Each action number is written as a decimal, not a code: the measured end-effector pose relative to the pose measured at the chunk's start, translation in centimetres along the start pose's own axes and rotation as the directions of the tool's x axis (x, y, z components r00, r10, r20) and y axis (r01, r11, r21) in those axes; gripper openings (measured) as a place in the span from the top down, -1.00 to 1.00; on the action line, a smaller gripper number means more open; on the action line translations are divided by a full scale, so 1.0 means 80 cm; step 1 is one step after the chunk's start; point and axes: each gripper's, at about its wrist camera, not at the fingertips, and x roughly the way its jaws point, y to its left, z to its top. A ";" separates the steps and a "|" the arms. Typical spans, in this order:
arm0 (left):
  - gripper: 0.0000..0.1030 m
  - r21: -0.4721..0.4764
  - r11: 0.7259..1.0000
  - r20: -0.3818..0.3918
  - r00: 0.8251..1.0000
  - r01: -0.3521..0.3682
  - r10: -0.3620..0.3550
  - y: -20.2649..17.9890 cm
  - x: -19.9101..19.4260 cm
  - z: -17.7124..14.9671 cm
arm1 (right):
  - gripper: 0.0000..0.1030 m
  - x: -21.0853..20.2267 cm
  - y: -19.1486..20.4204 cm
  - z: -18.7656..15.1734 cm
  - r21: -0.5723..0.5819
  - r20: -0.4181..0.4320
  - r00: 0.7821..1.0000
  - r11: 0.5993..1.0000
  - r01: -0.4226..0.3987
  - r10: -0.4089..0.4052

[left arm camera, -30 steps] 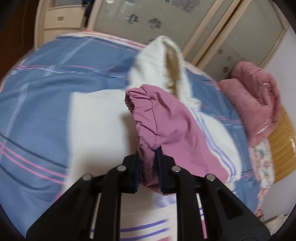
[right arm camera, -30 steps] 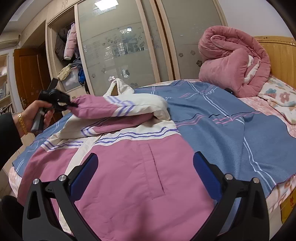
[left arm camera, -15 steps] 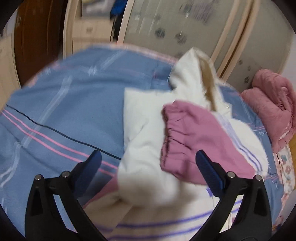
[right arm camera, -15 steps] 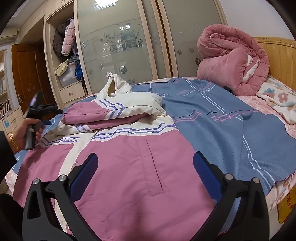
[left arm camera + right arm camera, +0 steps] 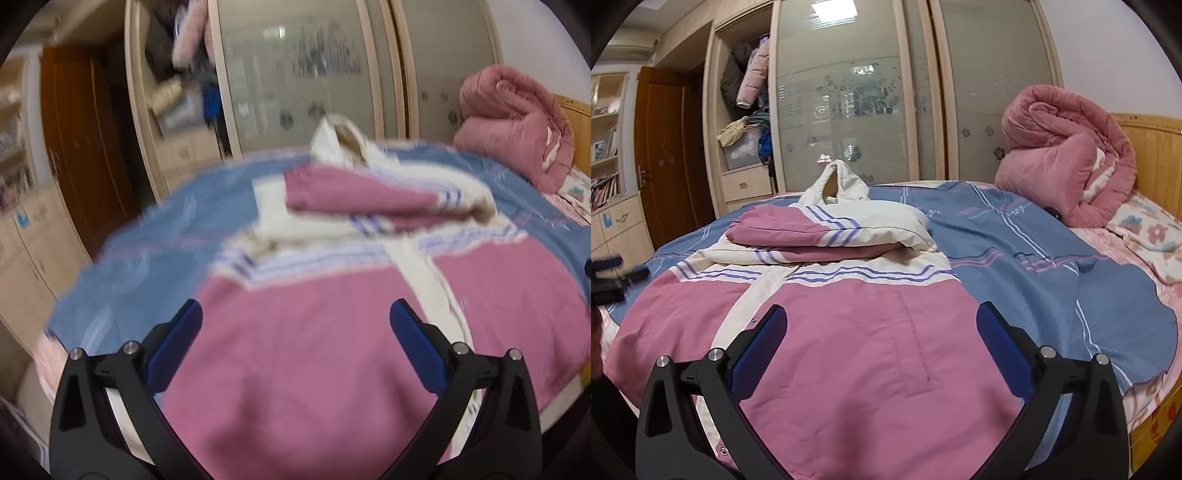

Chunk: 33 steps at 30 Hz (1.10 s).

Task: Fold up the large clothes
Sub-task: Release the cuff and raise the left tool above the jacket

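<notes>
A large pink and cream jacket (image 5: 857, 332) with purple stripes lies front-up on the bed. Both sleeves (image 5: 827, 232) are folded across its chest, and the cream hood (image 5: 836, 182) stands up behind them. In the blurred left wrist view the jacket (image 5: 314, 332) fills the foreground and the folded sleeves (image 5: 369, 199) lie beyond. My left gripper (image 5: 295, 332) hangs open over the jacket's lower part with nothing between its fingers; it also shows at the left edge of the right wrist view (image 5: 618, 271). My right gripper (image 5: 877, 334) stands open above the jacket's lower front, empty.
A blue striped sheet (image 5: 1034, 251) covers the bed. A rolled pink quilt (image 5: 1067, 155) sits by the wooden headboard (image 5: 1152, 147) at the right. A wardrobe with frosted sliding doors (image 5: 849, 92) and an open clothes shelf stands behind, and a brown door (image 5: 661, 147) at the left.
My left gripper let go of the pink sleeve, which now lies folded across the chest, and swung back to the jacket's lower part. The right gripper stayed open and shifted slightly.
</notes>
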 end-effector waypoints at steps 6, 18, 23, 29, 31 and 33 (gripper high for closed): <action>-0.96 -0.024 0.999 -0.006 0.999 0.032 -0.032 -0.003 0.007 -0.014 | -0.97 0.004 0.013 -0.002 -0.020 -0.017 1.000 1.000 0.005 -0.005; -0.96 -0.002 1.000 -0.022 0.999 0.028 -0.028 -0.016 0.018 -0.026 | -0.97 0.011 0.011 -0.005 -0.008 -0.040 0.999 1.000 0.012 -0.012; -0.96 -0.004 1.000 -0.023 0.999 0.028 -0.028 -0.015 0.018 -0.027 | -0.97 0.012 0.011 -0.006 -0.007 -0.043 0.999 1.000 0.011 -0.012; -0.96 -0.004 1.000 -0.027 0.999 0.030 -0.030 -0.015 0.019 -0.027 | -0.97 0.014 0.010 -0.008 -0.008 -0.047 0.999 1.000 0.013 -0.013; -0.96 -0.005 1.000 -0.027 0.999 0.031 -0.031 -0.015 0.019 -0.027 | -0.97 0.015 0.010 -0.009 -0.008 -0.049 0.999 1.000 0.013 -0.013; -0.96 -0.006 0.999 -0.028 0.999 0.032 -0.032 -0.015 0.019 -0.027 | -0.97 0.016 0.011 -0.010 -0.009 -0.050 0.999 1.000 0.013 -0.014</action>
